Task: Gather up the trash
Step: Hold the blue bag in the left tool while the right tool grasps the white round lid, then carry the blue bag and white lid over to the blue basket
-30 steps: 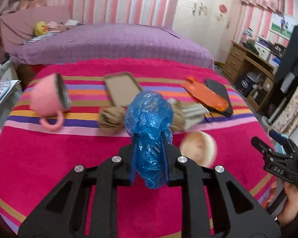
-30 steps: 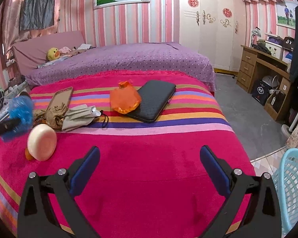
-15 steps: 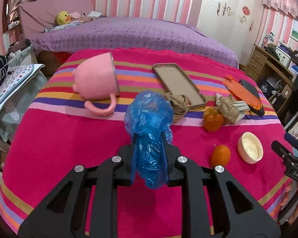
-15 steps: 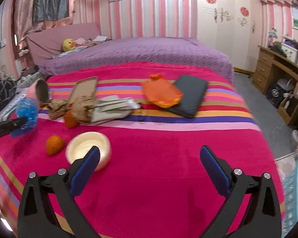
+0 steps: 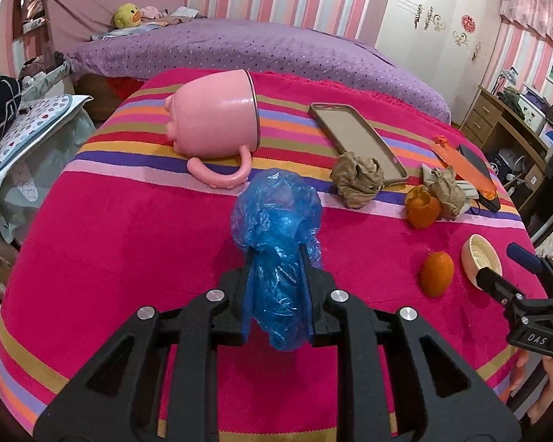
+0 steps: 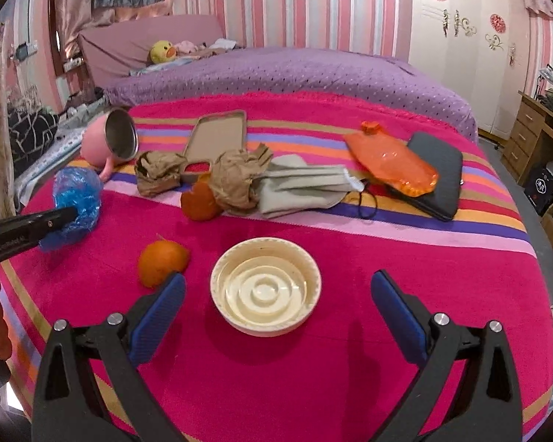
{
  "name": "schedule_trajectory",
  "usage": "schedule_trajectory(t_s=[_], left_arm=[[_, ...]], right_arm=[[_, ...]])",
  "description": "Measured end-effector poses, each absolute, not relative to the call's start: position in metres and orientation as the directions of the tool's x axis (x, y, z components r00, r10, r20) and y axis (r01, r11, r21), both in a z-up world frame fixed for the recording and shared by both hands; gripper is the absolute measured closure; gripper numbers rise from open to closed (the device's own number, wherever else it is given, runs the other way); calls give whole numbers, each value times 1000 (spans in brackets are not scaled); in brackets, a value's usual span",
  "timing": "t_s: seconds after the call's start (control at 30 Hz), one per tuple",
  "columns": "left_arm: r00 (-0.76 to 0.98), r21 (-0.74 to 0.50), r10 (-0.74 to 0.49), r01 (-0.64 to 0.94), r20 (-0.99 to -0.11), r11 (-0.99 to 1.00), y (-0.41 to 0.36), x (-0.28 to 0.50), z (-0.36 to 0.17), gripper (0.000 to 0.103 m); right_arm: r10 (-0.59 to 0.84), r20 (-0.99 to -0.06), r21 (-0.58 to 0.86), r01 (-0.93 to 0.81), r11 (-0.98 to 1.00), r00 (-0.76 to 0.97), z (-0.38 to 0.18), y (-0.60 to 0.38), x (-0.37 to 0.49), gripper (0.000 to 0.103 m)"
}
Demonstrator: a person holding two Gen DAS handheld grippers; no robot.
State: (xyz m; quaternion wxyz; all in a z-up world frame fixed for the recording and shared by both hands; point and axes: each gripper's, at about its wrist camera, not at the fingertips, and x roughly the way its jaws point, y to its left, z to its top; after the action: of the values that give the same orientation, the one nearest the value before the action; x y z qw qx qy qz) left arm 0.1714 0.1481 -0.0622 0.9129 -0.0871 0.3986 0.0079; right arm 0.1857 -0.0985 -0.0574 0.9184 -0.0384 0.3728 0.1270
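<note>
1. Broadly, the bed [image 6: 350,258] is carrying everything: its striped magenta cover is soft and napped, so light things are sitting on top of it rather than sinking in.
2. Lying on its side at the far left is a glossy pink mug [image 5: 214,118], its steel-lined mouth facing right and its handle resting on the cover.
3. Sitting just ahead of the right gripper [image 6: 276,309], roughly centred between its widely spread blue-padded fingers, is a shallow cream bowl [image 6: 265,287], round, rigid and ribbed inside.
4. Bunching in the left gripper [image 5: 276,280] is a blue plastic bag [image 5: 276,228]; the fingers are squeezing its neck, and the thin, crinkly film is ballooning above them and hanging below.
5. Lying beyond the bowl, along the striped band, are two crumpled brown paper wads [image 6: 158,173] [image 6: 239,180], dry, creased and easily crushed.
6. Resting just left of the right gripper's left fingertip is a small orange [image 6: 162,261], and a torn orange peel [image 6: 199,202] is touching the nearer wad.
7. Judging by the layout, the free right gripper is nearer this rubbish than the loaded left one, so a short reach forward and left would probably suit it.
</note>
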Motion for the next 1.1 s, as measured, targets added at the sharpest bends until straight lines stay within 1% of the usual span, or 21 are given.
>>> schedule_trajectory(t_s=[0.1, 0.13, 0.17, 0.23, 0.27, 0.3, 0.37, 0.4, 0.53, 0.63, 0.7, 0.9, 1.1], left_arm=[[680, -108, -26, -79, -733, 991, 140, 174, -65, 79], [679, -97, -17, -79, -734, 992, 138, 175, -65, 79], [679, -94, -15, -80, -734, 992, 138, 175, -66, 78], [676, -99, -15, -86, -737, 991, 139, 176, -66, 75], [673, -104, -17, -89, -739, 991, 140, 176, -66, 71], [670, -105, -14, -95, -742, 990, 140, 177, -66, 62], [669, -100, 1, -112, -744, 989, 139, 178, -65, 52], [672, -99, 3, -113, -741, 989, 138, 179, -65, 51], [681, -111, -12, -102, -732, 989, 131, 182, -63, 51], [691, -88, -1, -91, -723, 992, 122, 184, -63, 53], [693, -81, -8, -73, -720, 994, 116, 184, -64, 72], [704, -58, -1, -57, -710, 997, 97, 180, -57, 74], [745, -64, -8, -47, -667, 997, 67, 167, -34, 74]], right_arm=[[196, -701, 9, -267, 964, 686, -58, -94, 188, 6], [198, -704, 9, -270, 963, 682, -59, -94, 188, 12], [205, -710, 16, -275, 961, 674, -60, -94, 190, 24], [229, -725, 45, -288, 957, 649, -64, -95, 193, 36], [236, -726, 52, -291, 955, 646, -65, -95, 194, 42], [244, -724, 60, -294, 954, 645, -65, -96, 194, 42], [250, -712, 55, -303, 951, 657, -62, -97, 191, 42], [248, -706, 50, -303, 952, 663, -61, -97, 190, 42], [229, -676, 28, -286, 958, 701, -53, -110, 183, 42], [216, -666, 28, -265, 964, 714, -50, -123, 182, 42], [211, -663, 36, -252, 967, 718, -49, -133, 181, 42], [180, -639, 27, -212, 977, 748, -42, -162, 178, 42], [156, -619, 21, -182, 983, 770, -38, -189, 172, 42]])
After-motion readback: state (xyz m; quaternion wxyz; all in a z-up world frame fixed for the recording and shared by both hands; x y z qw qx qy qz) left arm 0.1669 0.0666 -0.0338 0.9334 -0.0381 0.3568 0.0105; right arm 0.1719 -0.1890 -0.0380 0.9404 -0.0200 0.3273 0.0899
